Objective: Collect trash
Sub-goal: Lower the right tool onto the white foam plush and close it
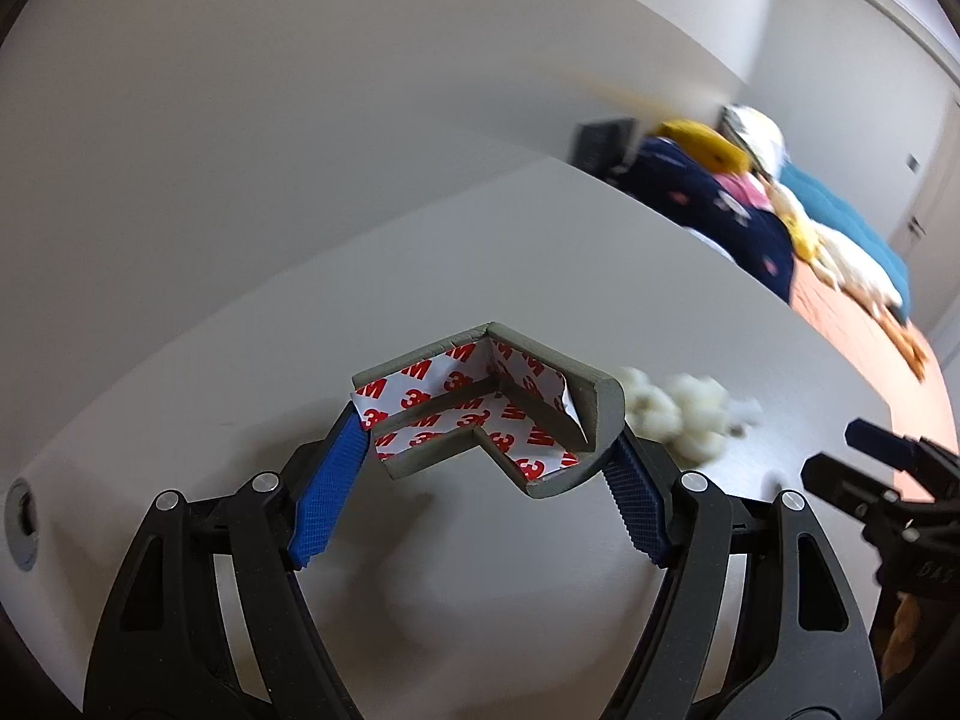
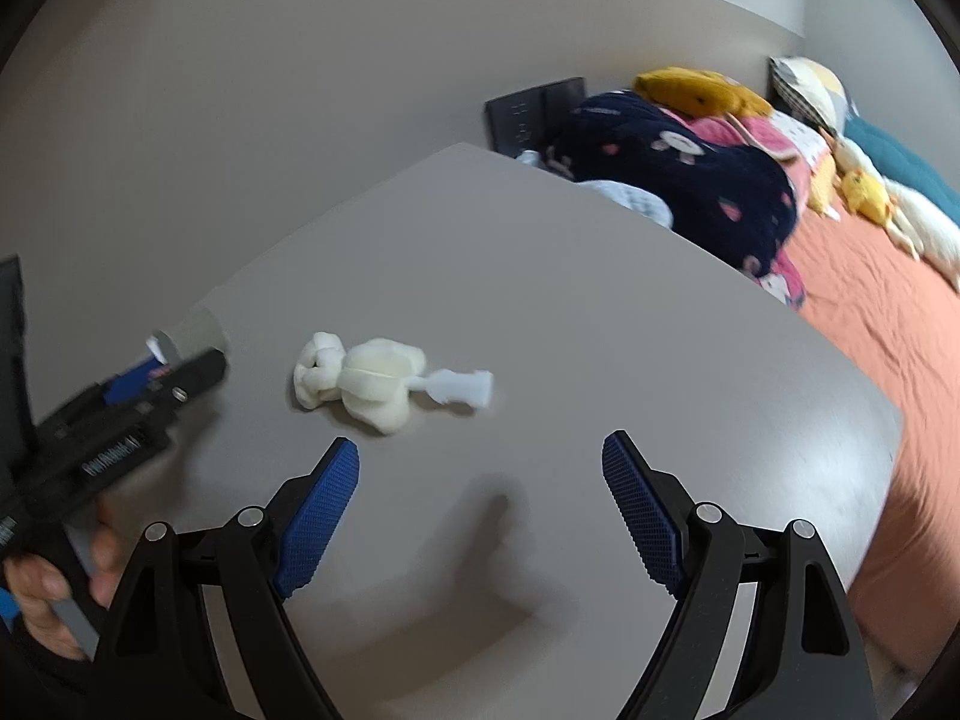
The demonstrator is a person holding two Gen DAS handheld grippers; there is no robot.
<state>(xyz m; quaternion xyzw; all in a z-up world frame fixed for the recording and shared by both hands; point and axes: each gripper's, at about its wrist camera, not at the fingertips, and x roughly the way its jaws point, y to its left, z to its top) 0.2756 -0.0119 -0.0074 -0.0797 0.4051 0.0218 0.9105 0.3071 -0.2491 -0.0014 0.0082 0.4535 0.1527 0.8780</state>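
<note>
On my left wrist view, centre of the frame, the grey foam corner guard point(image 1: 489, 405) carries white backing paper printed all over with a red "3M" logo, repeated at several angles, some copies upside down. At the right edge of that same view, the body of the right gripper point(image 1: 870, 468) bears pale raised letters that look like "DAS", cut off by the frame. On my right wrist view, lower left, the left gripper point(image 2: 174, 378) has a white printed line on its black body, too blurred for me to read.
</note>
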